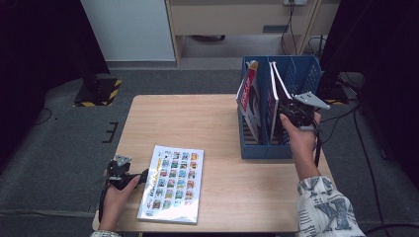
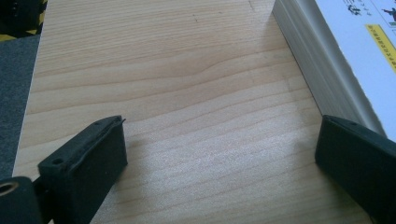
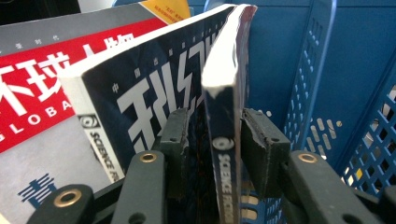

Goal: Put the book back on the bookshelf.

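Reviewing the high view first: your right tongs (image 1: 291, 111) are at the blue rack (image 1: 262, 150) on the far right of the surface (image 1: 188, 118), set about the near edge of a white-edged magazine (image 1: 279, 86) that stands on end in a middle slot and leans left. Your left tongs (image 1: 141, 177) rest low at the near left, just beside the left edge of a book (image 1: 173, 183) lying flat, its long axis running away from you. The left hand is plainly the nearer to that book. Its cover carries a grid of small pictures; the print is too small to read.

Left gripper view: the left tongs (image 2: 222, 121) are released and spread wide over bare surface (image 2: 163, 70). The book (image 2: 355, 42) lies to their right, its page edge just beside the right jaw.

Right gripper view: the right tongs (image 3: 212, 116) straddle the magazine (image 3: 224, 93) spine-on. A dark gap shows at the left pad, so I judge them released, not clamping. The spine reads "SCIENCE", the rest cut off. A second magazine (image 3: 140, 84) to the left bears the same word and large white Chinese characters. A red magazine (image 3: 42, 93) shows "GLOBA". Rack wall (image 3: 280, 56) stands close on the right.
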A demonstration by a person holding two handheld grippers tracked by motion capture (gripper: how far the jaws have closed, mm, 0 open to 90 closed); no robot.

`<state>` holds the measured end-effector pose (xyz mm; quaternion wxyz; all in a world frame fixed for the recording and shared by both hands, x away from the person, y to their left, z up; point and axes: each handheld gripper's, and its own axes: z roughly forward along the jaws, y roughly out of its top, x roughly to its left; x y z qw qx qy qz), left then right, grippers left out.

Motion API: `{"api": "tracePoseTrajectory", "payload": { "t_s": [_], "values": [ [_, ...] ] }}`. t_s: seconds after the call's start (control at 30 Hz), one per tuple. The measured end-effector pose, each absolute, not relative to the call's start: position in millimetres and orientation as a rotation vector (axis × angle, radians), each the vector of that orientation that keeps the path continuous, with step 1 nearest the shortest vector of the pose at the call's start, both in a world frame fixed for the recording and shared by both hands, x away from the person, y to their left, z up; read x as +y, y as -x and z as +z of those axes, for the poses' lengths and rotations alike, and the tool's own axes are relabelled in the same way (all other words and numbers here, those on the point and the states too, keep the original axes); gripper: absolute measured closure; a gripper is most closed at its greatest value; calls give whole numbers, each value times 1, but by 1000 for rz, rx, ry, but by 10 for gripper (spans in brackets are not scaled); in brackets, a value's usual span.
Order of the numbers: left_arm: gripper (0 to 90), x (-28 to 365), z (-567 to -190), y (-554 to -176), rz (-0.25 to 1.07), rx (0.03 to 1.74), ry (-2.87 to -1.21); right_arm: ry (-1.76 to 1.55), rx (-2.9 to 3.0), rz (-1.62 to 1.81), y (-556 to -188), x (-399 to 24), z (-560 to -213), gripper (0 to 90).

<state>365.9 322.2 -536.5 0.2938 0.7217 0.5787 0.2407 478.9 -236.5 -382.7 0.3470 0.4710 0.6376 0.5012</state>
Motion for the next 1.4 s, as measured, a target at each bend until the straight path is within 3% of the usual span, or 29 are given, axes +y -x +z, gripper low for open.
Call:
{"api": "tracePoseTrajectory", "payload": {
  "t_s": [1.4],
  "values": [
    [13,322,-537,-367,642,1545,-1920,-1189,1681,1309,-460,-233,-393,716]
  ]
}}
